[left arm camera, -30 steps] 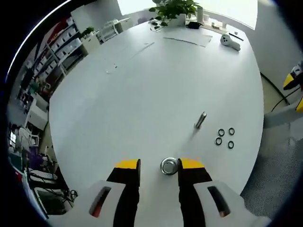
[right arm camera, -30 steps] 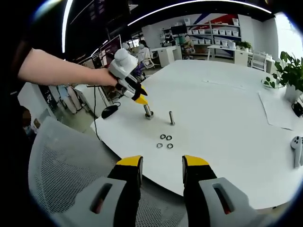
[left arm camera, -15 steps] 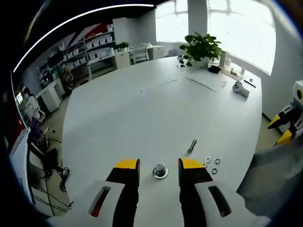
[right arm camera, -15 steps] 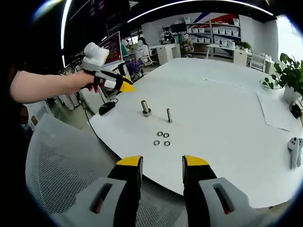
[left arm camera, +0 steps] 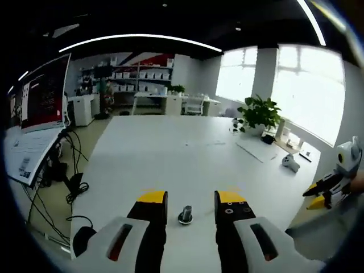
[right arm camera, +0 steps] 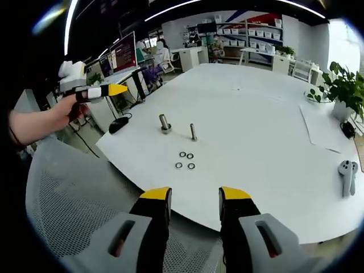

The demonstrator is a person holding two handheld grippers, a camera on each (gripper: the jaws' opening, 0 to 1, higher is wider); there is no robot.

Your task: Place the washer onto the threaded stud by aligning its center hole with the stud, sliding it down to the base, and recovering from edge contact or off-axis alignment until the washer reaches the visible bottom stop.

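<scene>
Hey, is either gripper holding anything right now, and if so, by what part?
Nothing is held. The left gripper and right gripper are both open and empty; the four washers lie on the table.

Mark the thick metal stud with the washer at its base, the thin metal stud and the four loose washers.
thick metal stud (right arm camera: pixel 164 123), right gripper view, shaft
thin metal stud (right arm camera: pixel 193 132), right gripper view, shaft
loose washers (right arm camera: pixel 178 165), right gripper view, nearest-left ring

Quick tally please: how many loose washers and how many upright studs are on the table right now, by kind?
Loose washers: 4
Upright studs: 2, one with a washer at its base, one bare and thinner
Total: 6
</scene>
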